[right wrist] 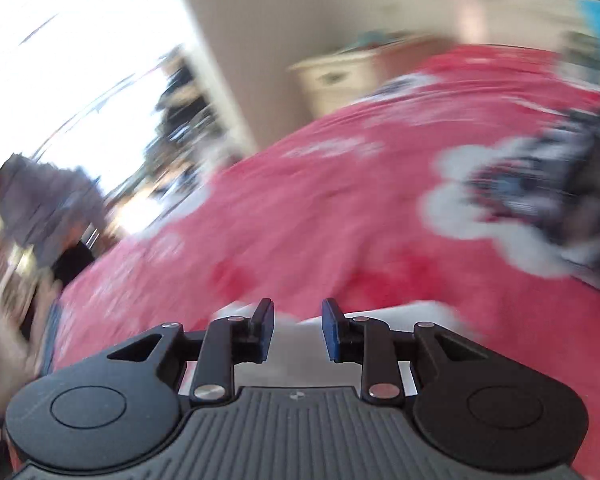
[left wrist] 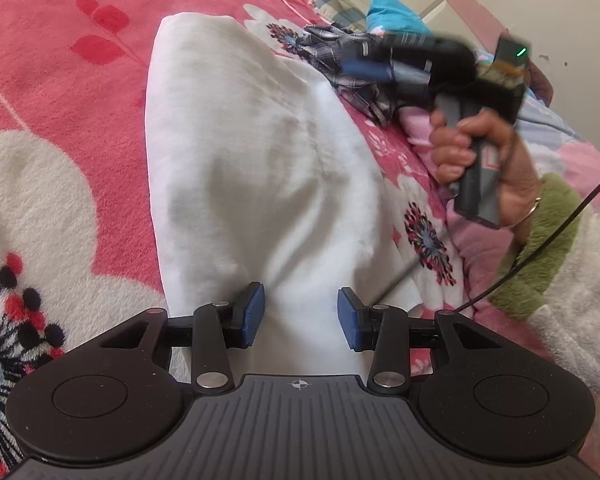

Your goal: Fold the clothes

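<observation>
Lying on the red bed (left wrist: 80, 92), the white cloth (left wrist: 252, 184) runs between the open left gripper (left wrist: 302, 316). The right gripper (right wrist: 298, 330), open and empty, is above it. Checked clothes (left wrist: 340, 64) sit behind.

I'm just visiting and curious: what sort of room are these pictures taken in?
Most likely a bedroom in a home. The work surface is a bed covered by a plush red floral blanket, with a white garment and a crumpled plaid garment lying on it. A blurred pale cabinet stands beyond.

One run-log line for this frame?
white garment on red blanket | left claw open over it | right claw open, empty
</observation>
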Available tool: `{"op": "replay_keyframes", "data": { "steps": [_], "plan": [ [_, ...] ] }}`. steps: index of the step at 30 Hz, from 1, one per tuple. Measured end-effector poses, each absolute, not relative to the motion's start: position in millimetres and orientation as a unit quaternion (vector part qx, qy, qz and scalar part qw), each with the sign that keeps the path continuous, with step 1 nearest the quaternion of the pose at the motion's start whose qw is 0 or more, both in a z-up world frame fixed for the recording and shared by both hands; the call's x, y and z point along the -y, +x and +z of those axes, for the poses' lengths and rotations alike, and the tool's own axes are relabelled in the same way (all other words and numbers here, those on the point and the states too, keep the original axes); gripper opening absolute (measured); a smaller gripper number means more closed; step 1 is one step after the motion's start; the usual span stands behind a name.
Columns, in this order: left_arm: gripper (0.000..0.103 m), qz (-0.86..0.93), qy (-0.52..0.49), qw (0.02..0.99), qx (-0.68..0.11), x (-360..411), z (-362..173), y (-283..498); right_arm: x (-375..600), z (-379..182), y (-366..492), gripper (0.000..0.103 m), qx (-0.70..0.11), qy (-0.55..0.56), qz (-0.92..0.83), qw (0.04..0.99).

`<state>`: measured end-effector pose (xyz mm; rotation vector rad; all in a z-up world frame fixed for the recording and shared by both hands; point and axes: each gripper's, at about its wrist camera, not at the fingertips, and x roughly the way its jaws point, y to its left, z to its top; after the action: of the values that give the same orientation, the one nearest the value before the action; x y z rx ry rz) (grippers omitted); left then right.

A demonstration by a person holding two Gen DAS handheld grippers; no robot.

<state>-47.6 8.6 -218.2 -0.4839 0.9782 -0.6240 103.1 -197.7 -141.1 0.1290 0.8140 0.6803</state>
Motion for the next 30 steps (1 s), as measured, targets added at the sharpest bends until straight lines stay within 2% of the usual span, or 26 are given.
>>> {"op": "replay_keyframes", "data": {
  "steps": [3, 5, 6, 7, 9, 12, 14, 15, 16, 18, 20, 25, 28, 30],
  "plan": [
    [0.040, -0.296, -0.233, 0.805, -0.460, -11.6, -219.4, -48.2, 164.6, -176.4, 125.2, 0.024, -0.421, 0.016, 0.305, 0.854],
    [0.040, -0.295, -0.237, 0.802, -0.461, -13.1, -219.6, -48.6, 174.0, -188.7, 139.0, 0.015, -0.430, 0.066, 0.244, 0.867],
    [0.040, -0.295, -0.236, 0.803, -0.462, -13.3, -219.2, -49.1, 183.3, -184.5, 137.7, 0.020, -0.427, 0.109, 0.237, 0.866],
    [0.040, -0.294, -0.234, 0.803, -0.462, -13.3, -218.7, -49.7, 189.4, -176.0, 131.7, 0.020, -0.412, 0.133, 0.251, 0.866],
    [0.040, -0.294, -0.233, 0.804, -0.462, -13.1, -217.4, -50.2, 182.6, -160.6, 121.2, 0.022, -0.396, 0.137, 0.313, 0.852],
    [0.040, -0.298, -0.234, 0.802, -0.462, -14.0, -217.8, -49.9, 146.2, -166.2, 134.1, 0.024, -0.436, 0.117, 0.381, 0.807],
    [0.040, -0.301, -0.238, 0.800, -0.462, -15.9, -218.8, -49.5, 135.1, -182.4, 139.8, 0.021, -0.459, 0.092, 0.331, 0.820],
    [0.040, -0.303, -0.239, 0.799, -0.461, -17.0, -219.1, -49.7, 140.1, -183.4, 143.3, 0.017, -0.460, 0.114, 0.310, 0.824],
    [0.040, -0.303, -0.241, 0.799, -0.460, -18.2, -219.2, -49.8, 145.1, -184.4, 146.9, 0.017, -0.461, 0.135, 0.289, 0.828],
    [0.040, -0.297, -0.242, 0.805, -0.453, -21.2, -217.3, -51.3, 165.7, -160.7, 141.4, 0.023, -0.429, 0.161, 0.264, 0.849],
    [0.041, -0.284, -0.242, 0.817, -0.440, -25.0, -212.1, -54.8, 194.2, -124.8, 132.0, 0.023, -0.397, 0.162, 0.264, 0.864],
    [0.045, -0.264, -0.275, 0.829, -0.409, -30.5, -196.7, -55.6, 271.7, -16.3, 74.3, 0.024, -0.352, 0.035, 0.267, 0.897],
    [0.045, -0.252, -0.271, 0.844, -0.388, -31.1, -184.6, -60.5, 292.1, 21.7, 38.2, 0.042, -0.361, -0.056, 0.271, 0.891],
    [0.045, -0.241, -0.253, 0.856, -0.381, -28.7, -178.2, -63.7, 291.7, 18.6, 16.2, 0.044, -0.374, -0.101, 0.279, 0.879]
  ]
}}
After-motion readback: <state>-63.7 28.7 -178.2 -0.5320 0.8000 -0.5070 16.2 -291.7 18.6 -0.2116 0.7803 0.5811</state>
